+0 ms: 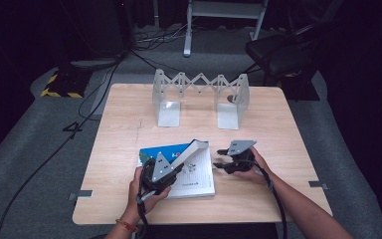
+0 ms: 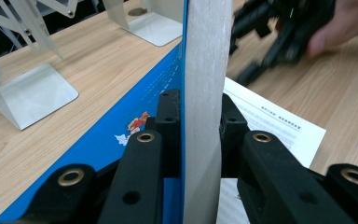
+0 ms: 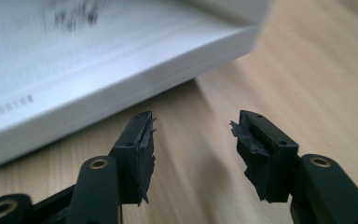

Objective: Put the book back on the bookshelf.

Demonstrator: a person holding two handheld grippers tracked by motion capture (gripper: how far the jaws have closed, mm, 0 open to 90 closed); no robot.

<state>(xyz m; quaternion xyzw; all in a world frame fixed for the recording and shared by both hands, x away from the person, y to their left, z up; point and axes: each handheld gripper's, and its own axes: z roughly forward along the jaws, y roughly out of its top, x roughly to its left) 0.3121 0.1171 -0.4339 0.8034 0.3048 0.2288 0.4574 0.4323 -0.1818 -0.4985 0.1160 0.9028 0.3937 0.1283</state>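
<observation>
Your left tongs [image 1: 195,148] pinch the blue cover [image 2: 135,116] of a book [image 1: 191,180] at lower centre of the high view, lifting it off the white pages. The left gripper view shows the cover edge-on, clamped between both black pads. Your right tongs [image 3: 193,144] are spread with nothing between them, low over bare tabletop [image 3: 307,74] just beside the book's corner, as the right gripper view shows. A folding metal rack [image 1: 201,94] stands well apart, upper centre.

Left gripper [image 1: 199,145] apparently on book [image 1: 195,180], right gripper [image 1: 221,158] beside it.
</observation>
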